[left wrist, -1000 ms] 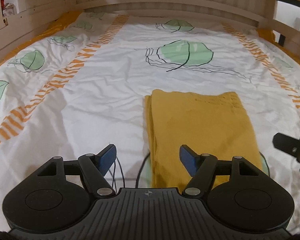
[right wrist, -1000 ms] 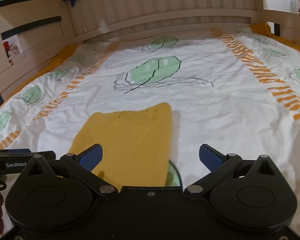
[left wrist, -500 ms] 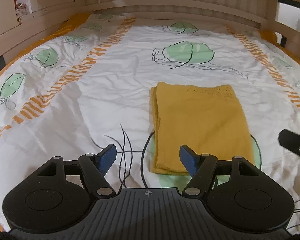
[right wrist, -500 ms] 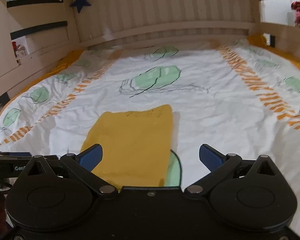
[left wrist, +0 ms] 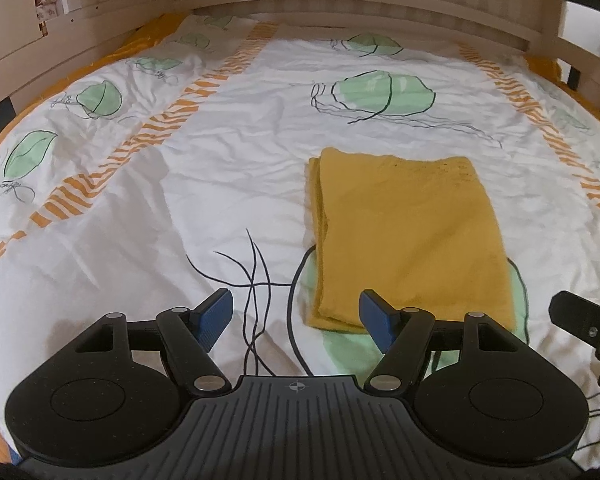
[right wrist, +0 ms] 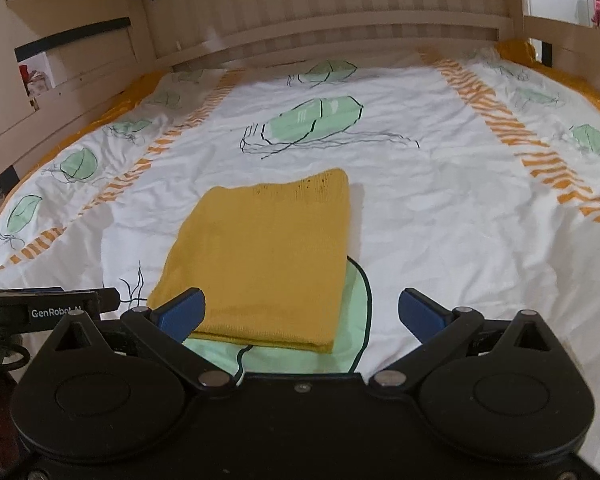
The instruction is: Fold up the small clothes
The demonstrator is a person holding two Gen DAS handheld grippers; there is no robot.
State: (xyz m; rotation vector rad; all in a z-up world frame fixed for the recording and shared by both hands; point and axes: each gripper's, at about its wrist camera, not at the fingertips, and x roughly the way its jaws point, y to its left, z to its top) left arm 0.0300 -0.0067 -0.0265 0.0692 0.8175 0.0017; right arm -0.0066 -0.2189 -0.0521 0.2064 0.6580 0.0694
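A mustard-yellow knitted garment lies folded into a neat rectangle on the bed, about midway between its side edges and toward the near edge, partly over a green leaf print. The left gripper hovers above the sheet by the garment's near-left corner, fingers spread and empty. The right gripper hangs over its near edge, fingers likewise apart, holding nothing.

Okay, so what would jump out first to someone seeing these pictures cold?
A mustard-yellow knitted garment, folded into a neat rectangle, lies mid-bed on a white bedsheet printed with green leaves and orange stripes. Nearest the cameras, the left gripper and right gripper are both open and empty.
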